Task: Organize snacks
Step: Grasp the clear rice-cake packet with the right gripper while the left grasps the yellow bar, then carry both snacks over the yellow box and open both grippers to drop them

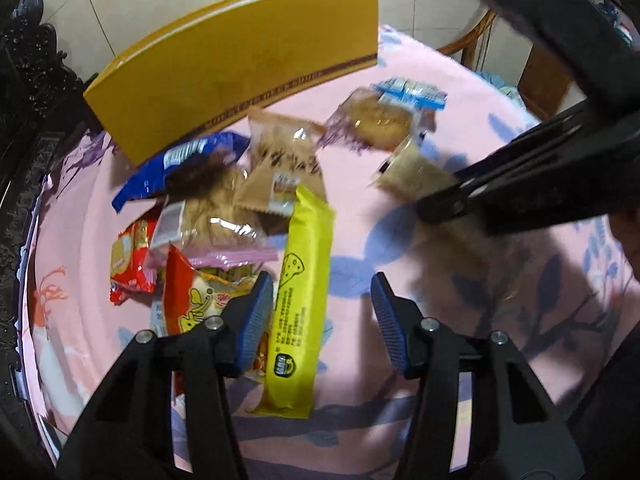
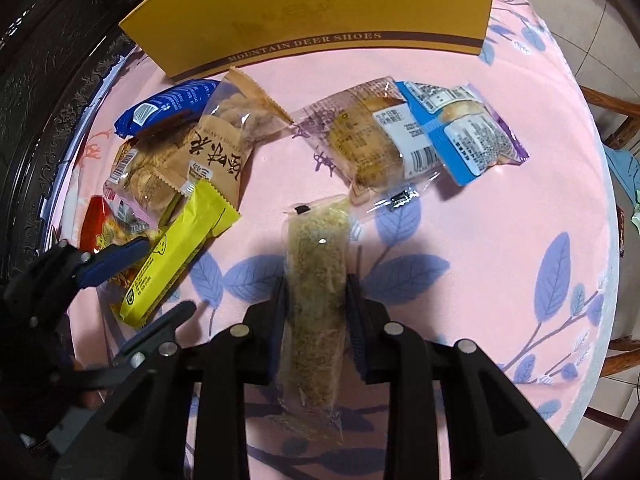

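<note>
Jaws of right gripper (image 2: 316, 304) clamp seaweed bar (image 2: 318, 280); left gripper (image 1: 322, 312) jaws apart astride yellow bar (image 1: 302, 280).

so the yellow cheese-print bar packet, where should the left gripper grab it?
Take the yellow bar packet across its narrow width near the middle, coming from above. It is long and slim and lies flat, its upper end tucked among the piled snacks. The left gripper is open with the packet against its left finger; shift it left to straddle the bar.
</note>
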A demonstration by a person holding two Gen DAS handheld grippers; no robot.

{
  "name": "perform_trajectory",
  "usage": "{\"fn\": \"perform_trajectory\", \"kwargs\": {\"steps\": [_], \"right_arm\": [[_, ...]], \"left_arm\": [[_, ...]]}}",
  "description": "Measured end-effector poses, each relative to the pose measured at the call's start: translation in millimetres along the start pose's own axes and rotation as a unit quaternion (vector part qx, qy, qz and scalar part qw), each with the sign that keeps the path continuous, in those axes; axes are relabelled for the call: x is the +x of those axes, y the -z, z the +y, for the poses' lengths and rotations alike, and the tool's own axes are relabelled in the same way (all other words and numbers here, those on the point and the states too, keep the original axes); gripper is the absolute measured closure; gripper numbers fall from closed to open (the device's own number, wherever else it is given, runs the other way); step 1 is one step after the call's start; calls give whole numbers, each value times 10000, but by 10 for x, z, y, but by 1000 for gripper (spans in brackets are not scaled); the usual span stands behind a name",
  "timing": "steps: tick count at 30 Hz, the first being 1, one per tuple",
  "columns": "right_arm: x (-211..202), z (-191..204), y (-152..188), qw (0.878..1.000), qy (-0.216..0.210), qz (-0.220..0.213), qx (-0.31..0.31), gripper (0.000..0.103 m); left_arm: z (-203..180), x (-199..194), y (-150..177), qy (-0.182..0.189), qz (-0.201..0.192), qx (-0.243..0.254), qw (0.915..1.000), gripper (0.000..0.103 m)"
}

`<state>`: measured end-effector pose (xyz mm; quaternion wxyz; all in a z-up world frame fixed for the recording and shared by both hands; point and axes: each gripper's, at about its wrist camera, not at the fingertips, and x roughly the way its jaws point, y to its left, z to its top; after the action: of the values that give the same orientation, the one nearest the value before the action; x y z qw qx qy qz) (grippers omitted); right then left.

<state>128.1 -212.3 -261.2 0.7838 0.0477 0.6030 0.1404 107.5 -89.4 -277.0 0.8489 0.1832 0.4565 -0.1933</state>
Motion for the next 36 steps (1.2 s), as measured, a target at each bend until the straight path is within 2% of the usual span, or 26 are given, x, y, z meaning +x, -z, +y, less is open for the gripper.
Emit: {"fn": "perform_trajectory", "kwargs": {"steps": [2,4,6,8,17,25,31,36], "right_arm": [[32,52,-26,10000,10,-2,-10,74],[26,42,-22,10000,16,-2,-40,74],[42,56,-36,10000,-4,0,-25,74],[41,43,-35,10000,1,0,-29,74],[25,35,-22,10000,-11,31,14,74],[-270,26,-14,9996,-199,-194,41,75],[-513,21,-30,9985,-345,-409,83,78],[-641,44,-74,9978,-308,-576,-59,79]], "left_arm": [[2,58,30,-5,168,7,9999,49],[1,96,53,8,173,-32,9998,52],[30,87,50,53,197,-138,9997,70],[84,31,60,107,92,-304,9994,81],[275,-257,124,213,-146,-933,9953,82],[318,-602,100,171,-448,-1057,9932,82],[415,-808,-53,166,-717,-1177,9903,82],[494,-901,-172,178,-892,-1311,9872,82]]}}
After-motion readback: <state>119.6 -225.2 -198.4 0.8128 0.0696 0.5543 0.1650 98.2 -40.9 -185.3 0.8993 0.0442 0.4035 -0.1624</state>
